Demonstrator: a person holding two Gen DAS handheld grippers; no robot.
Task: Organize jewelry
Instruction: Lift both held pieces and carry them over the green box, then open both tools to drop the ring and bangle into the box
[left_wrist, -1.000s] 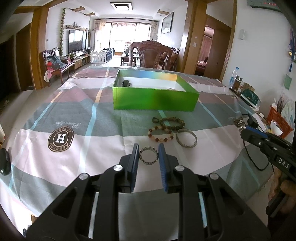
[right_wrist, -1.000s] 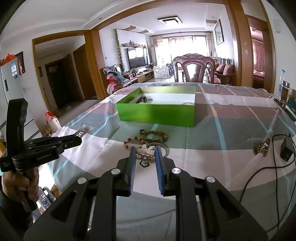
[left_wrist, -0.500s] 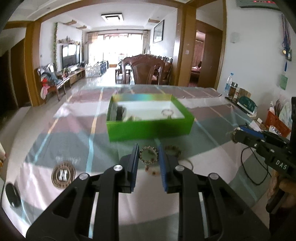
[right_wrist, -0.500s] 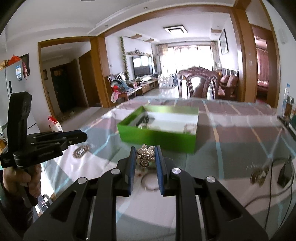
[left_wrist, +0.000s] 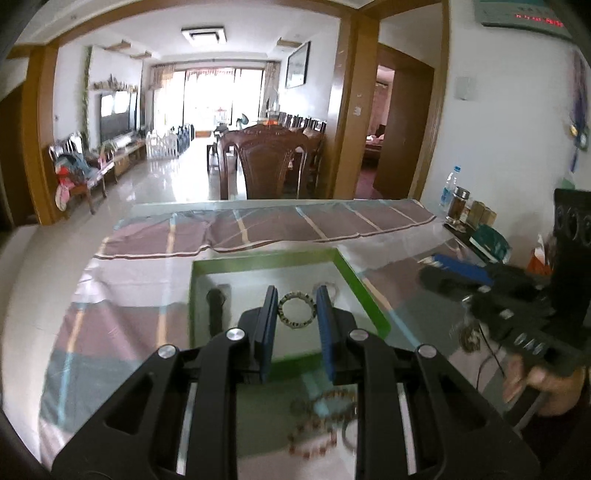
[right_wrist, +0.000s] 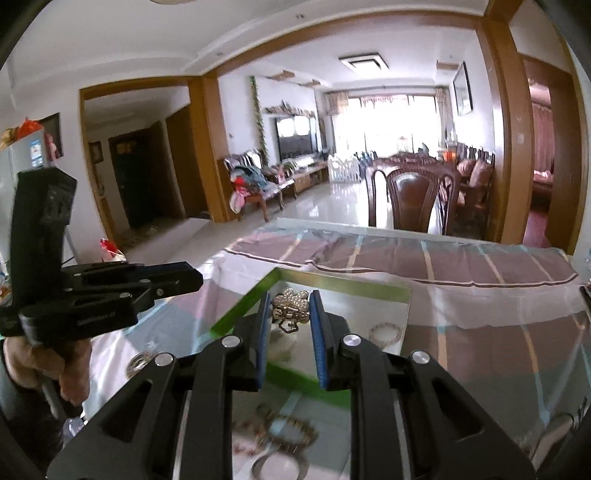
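"DAS"-lettered right gripper (left_wrist: 454, 275) beside box (left_wrist: 364, 291)

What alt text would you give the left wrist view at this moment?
The left hand-held gripper holds a small beaded bracelet between its fingers above the open green box, where a dark item and another bracelet lie. More bracelets lie blurred on the checked tablecloth below; the right hand-held gripper is at the right.

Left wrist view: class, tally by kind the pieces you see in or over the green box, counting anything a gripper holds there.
Bracelets: 2, a beaded bracelet held by the left gripper and a pale bracelet lying in the green box
Dark pieces: 1
Total: 3
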